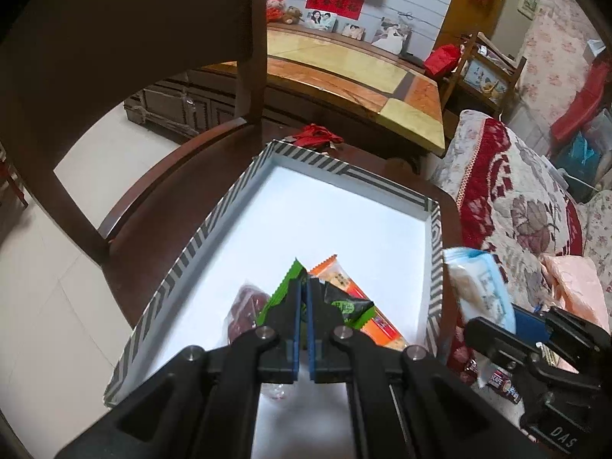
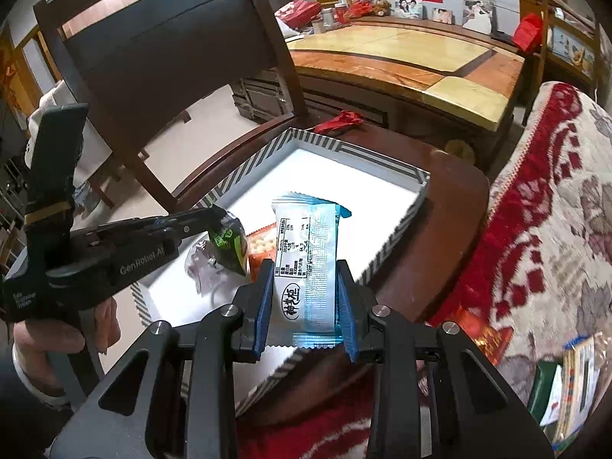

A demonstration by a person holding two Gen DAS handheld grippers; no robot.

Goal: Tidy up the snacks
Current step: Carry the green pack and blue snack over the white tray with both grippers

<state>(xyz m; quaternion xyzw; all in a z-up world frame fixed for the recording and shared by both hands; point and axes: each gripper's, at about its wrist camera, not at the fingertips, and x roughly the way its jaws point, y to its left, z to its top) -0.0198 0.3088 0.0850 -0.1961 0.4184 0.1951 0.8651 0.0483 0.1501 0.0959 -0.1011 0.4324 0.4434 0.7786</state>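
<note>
My left gripper (image 1: 305, 283) is shut on a green snack packet (image 1: 281, 294), held low over the near end of a striped box with a white floor (image 1: 214, 225). Beneath it in the box lie an orange packet (image 1: 378, 325) and a dark red packet (image 1: 244, 310). My right gripper (image 2: 306, 267) is shut on a blue-and-white snack packet (image 2: 306, 237), hanging above the box's near right rim (image 2: 397, 229). The left wrist view catches that blue packet (image 1: 478, 287) just outside the right wall. In the right wrist view the left gripper (image 2: 214, 214) holds the green packet (image 2: 229, 241) at left.
The box sits on a round dark wooden table (image 2: 440, 199). A wooden chair (image 2: 172, 38) stands behind it at left. A red item (image 2: 340, 120) lies past the box. A floral sofa cover (image 2: 554, 191) at right holds more snack packets (image 2: 573, 382) and small candies (image 1: 501, 378).
</note>
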